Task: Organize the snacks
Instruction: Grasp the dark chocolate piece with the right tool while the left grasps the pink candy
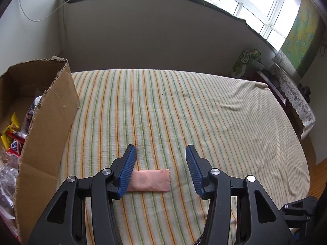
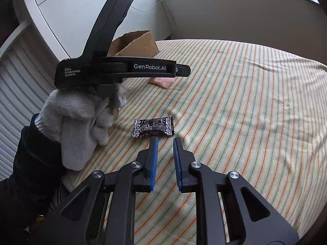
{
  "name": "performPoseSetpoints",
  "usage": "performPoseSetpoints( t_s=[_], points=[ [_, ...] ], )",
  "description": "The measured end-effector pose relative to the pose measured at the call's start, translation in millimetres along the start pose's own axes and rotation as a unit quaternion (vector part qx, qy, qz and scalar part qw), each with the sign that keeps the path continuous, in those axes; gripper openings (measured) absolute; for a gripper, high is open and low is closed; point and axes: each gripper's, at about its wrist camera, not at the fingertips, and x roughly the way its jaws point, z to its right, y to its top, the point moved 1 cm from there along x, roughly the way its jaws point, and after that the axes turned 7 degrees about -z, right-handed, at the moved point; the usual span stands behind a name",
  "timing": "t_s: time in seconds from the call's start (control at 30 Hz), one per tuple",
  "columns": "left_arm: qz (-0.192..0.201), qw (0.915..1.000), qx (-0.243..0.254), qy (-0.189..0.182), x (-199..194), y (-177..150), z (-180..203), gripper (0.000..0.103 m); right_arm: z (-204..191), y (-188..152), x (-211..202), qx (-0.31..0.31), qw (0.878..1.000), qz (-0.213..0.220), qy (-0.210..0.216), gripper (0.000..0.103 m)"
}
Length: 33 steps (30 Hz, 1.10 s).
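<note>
The left gripper (image 1: 160, 150) is held spread over a pink snack (image 1: 150, 180) on the striped cloth (image 1: 184, 106), while the right gripper (image 2: 165, 139), nearly closed and empty, is poised just before a black snack (image 2: 153, 127), with the box (image 1: 49, 126) at left.

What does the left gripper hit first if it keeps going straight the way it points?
Likely the pink snack packet on the striped cloth: it lies between the open left gripper fingers, nearer the left one. Depth is unclear, so it may overshoot onto cloth.
</note>
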Motion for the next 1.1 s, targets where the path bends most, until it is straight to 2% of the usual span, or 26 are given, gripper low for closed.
performPoseSetpoints(
  t_s=[0.23,0.3,0.37,0.43,0.5,0.57,0.63,0.7,0.8,0.97,1.07,1.1],
  points=[
    [-0.034,0.9994,0.003,-0.001,-14,-18,1,0.049,2,-4,-8,-0.013,1.000,0.008,0.005,0.015],
    [-0.031,0.9991,0.021,0.019,-16,-24,6,0.049,4,-7,-15,-0.012,1.000,0.013,0.005,0.015],
    [-0.022,0.9970,0.040,0.062,-15,-30,12,0.049,7,-8,-14,-0.003,1.000,0.006,0.004,0.015],
    [-0.016,0.9953,0.048,0.083,-13,-31,18,0.049,7,-9,-8,0.005,1.000,-0.010,0.024,0.022],
    [-0.007,0.9941,0.049,0.096,-11,-30,18,0.046,5,-9,-3,0.015,0.999,-0.017,0.031,0.037],
    [0.000,0.9956,0.034,0.088,-10,-28,14,0.046,1,-8,0,0.026,0.999,-0.014,0.039,0.039],
    [0.007,0.9952,0.034,0.092,-9,-25,13,0.034,-2,-5,2,0.044,0.998,-0.010,0.050,0.039],
    [0.012,0.9952,0.034,0.091,-8,-21,11,0.030,-6,0,8,0.061,0.997,-0.012,0.054,0.039],
    [0.020,0.9960,0.024,0.084,-10,-22,7,0.019,-11,5,20,0.081,0.996,-0.020,0.035,0.039],
    [0.026,0.9985,0.005,0.047,-13,-22,-6,0.018,-15,14,27,0.078,0.997,0.005,-0.027,0.039],
    [0.027,0.9990,0.004,0.034,-13,-23,-8,0.018,-16,20,32,0.074,0.997,0.001,-0.039,0.040],
    [0.027,0.9992,0.002,0.030,-15,-24,-11,0.018,-20,24,35,0.063,0.997,-0.004,-0.047,0.046]
  ],
)
